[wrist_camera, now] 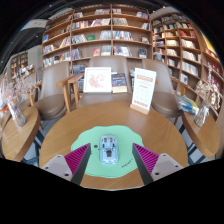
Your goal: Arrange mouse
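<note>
A white and grey mouse [109, 151] lies on a light green mouse mat [95, 137] on a round wooden table [70, 125]. My gripper [112, 158] is open. Its two fingers with magenta pads [71, 156] stand at either side of the mouse with a gap on each side. The mouse rests on the mat between the fingers, its length pointing away from me.
Wooden chairs [55, 97] stand round the table. Upright display boards [97, 79] and a sign [144, 89] stand at the table's far edge. Bookshelves [100, 35] fill the back wall. Other tables [15, 135] flank left and right.
</note>
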`<state>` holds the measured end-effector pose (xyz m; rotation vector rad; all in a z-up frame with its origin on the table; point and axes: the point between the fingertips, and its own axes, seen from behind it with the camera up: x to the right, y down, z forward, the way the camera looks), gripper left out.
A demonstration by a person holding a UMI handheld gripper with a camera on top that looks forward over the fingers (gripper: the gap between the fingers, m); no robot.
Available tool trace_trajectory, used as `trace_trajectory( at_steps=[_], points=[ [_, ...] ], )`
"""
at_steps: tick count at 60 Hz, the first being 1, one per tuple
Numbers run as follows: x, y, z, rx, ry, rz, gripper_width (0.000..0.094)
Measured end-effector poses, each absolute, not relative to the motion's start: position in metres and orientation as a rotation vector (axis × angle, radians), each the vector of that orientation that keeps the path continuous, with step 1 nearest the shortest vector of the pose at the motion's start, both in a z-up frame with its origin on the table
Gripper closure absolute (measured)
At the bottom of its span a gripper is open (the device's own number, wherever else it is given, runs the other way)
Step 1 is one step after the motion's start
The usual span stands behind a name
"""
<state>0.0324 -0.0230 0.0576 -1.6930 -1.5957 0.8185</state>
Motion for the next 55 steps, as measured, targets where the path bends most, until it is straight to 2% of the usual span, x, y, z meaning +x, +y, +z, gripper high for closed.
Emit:
trace_trajectory(
  at_steps=[10, 20, 33, 55],
  points=[
    [0.115, -0.024, 0.129, -1.641, -1.533, 0.894, 0.0086],
    [0.189, -0.007, 0.171, -1.606, -1.501, 0.914, 0.0080],
    [0.256, 0.007, 0.193, -1.553, -1.472, 0.897, 0.0078],
    [0.293, 0.010, 0.196, -1.510, -1.484, 0.920, 0.0083]
  ],
)
